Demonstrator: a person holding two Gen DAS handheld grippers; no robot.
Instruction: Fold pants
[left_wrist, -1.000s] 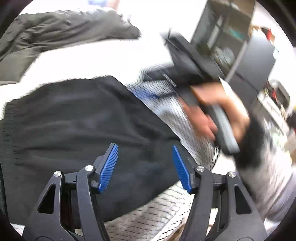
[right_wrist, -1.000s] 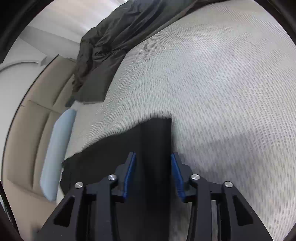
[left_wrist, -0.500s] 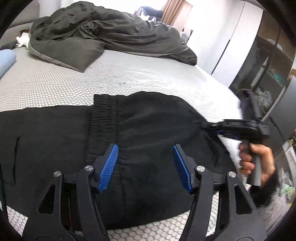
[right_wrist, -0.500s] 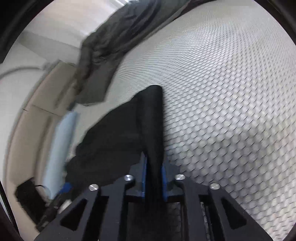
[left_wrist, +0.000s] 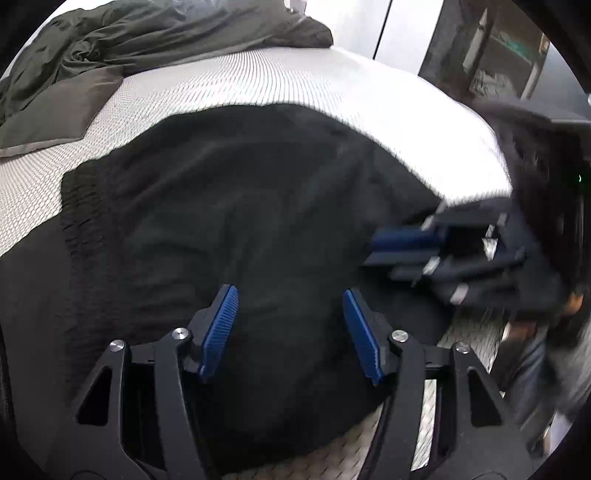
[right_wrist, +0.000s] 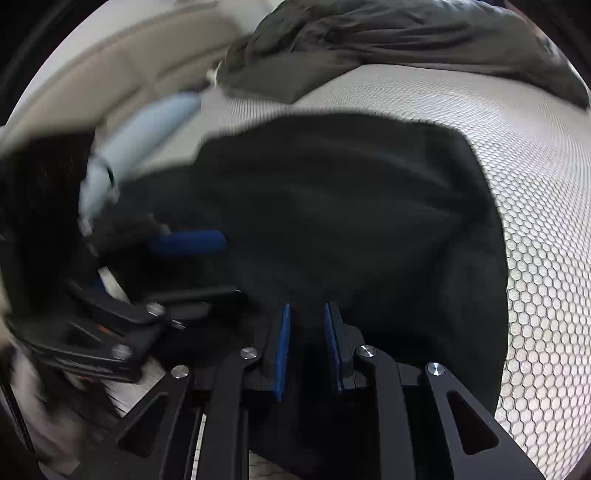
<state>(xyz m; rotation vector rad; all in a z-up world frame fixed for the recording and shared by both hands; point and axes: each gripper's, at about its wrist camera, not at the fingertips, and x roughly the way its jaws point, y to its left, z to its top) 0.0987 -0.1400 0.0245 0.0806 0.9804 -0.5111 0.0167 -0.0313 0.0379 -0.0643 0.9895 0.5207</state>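
Already your pants (left_wrist: 258, 229) lie doubled on the bed (left_wrist: 258, 74), under both grippers. Your left gripper (left_wrist: 290, 332) hangs wide and empty; your right gripper (right_wrist: 306, 349), narrow, is opening off the cloth. Another fold probably remains.

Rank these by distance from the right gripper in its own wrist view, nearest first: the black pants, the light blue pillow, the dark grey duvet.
1. Black pants: directly under and between the right gripper fingers, whose jaws are opening.
2. Light blue pillow: upper left, beyond the pants' edge.
3. Dark grey duvet: heaped along the far top of the bed.
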